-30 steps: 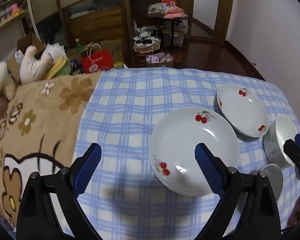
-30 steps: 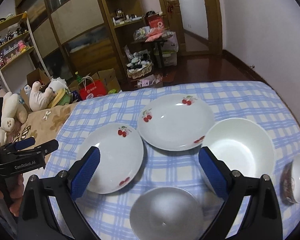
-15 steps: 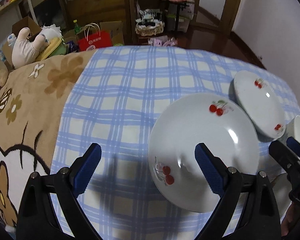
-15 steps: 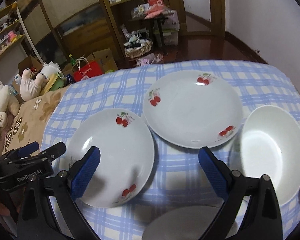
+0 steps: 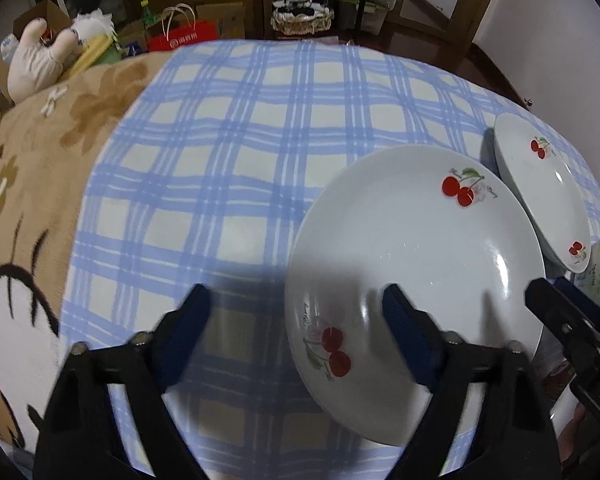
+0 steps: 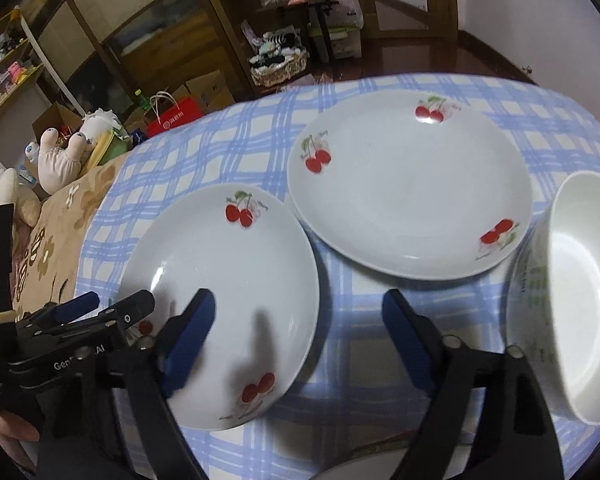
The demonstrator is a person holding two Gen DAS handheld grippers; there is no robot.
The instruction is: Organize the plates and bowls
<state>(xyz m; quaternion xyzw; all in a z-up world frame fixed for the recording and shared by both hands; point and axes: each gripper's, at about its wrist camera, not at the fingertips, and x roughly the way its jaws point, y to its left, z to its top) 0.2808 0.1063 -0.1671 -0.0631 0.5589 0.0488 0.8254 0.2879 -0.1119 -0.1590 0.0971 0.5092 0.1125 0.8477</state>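
Observation:
A white cherry-print plate (image 5: 416,248) lies on the blue checked cloth (image 5: 228,152). My left gripper (image 5: 296,320) straddles the plate's left rim with its jaws closing; the pads do not touch it. The same plate (image 6: 220,280) shows in the right wrist view. There my right gripper (image 6: 300,328) straddles its right rim, jaws also closing and clear of it. A second cherry plate (image 6: 408,192) sits behind, and a deep white bowl (image 6: 572,288) stands at the right. Each gripper shows in the other's view: the right gripper (image 5: 552,292) and the left gripper (image 6: 112,304).
A tan flowered blanket (image 5: 32,168) covers the surface left of the cloth. Plush toys (image 6: 60,164), a red bag (image 6: 176,118) and boxes crowd the floor past the far edge. Shelves and a wicker basket (image 6: 280,68) stand further back.
Both grippers have come down closer to the near plate, which now fills more of each view. Both pairs of jaws stand narrower than before.

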